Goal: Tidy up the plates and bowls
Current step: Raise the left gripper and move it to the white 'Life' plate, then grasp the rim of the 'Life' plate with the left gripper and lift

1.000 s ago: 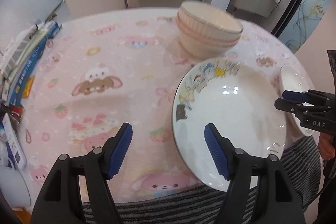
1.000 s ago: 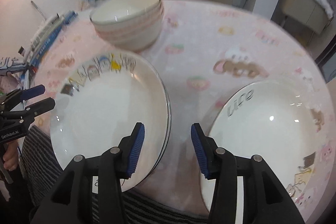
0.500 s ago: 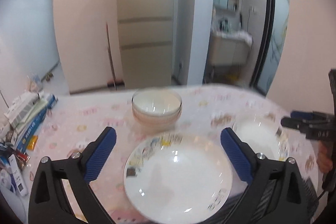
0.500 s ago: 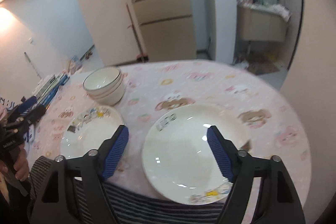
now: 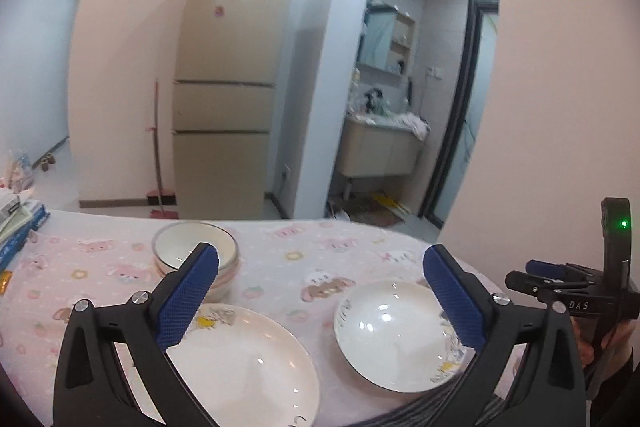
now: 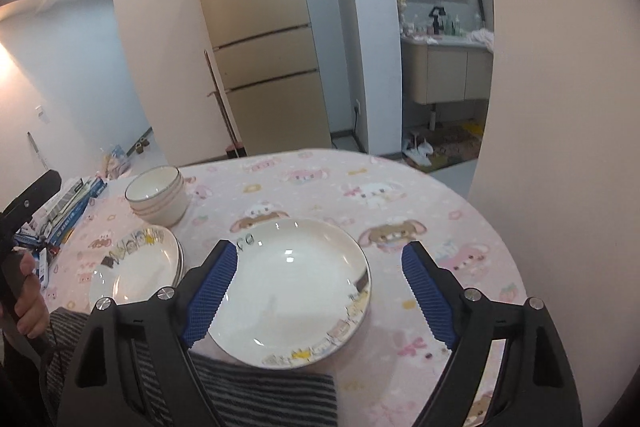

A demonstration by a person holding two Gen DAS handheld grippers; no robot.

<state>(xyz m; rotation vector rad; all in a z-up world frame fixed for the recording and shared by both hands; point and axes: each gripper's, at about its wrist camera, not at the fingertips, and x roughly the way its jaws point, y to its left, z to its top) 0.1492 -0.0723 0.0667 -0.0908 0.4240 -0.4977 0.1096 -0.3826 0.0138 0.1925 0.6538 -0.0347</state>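
At the table's (image 6: pixel 460 203) near edge, two plates (image 6: pixel 296 287) (image 6: pixel 136 267) lie side by side; stacked bowls (image 6: pixel 158 195) sit behind the left one. Your left gripper (image 5: pixel 320 295) and right gripper (image 6: pixel 316 291) hover spread wide, holding nothing.

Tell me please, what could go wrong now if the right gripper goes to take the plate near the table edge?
1. The single plate lies at the table's near edge, partly over the striped cloth; a push from the open right gripper could slide it off.
2. Glazed rims may slip between the pads.
3. The left gripper, also open, hovers near the plate stack; the arms might collide.
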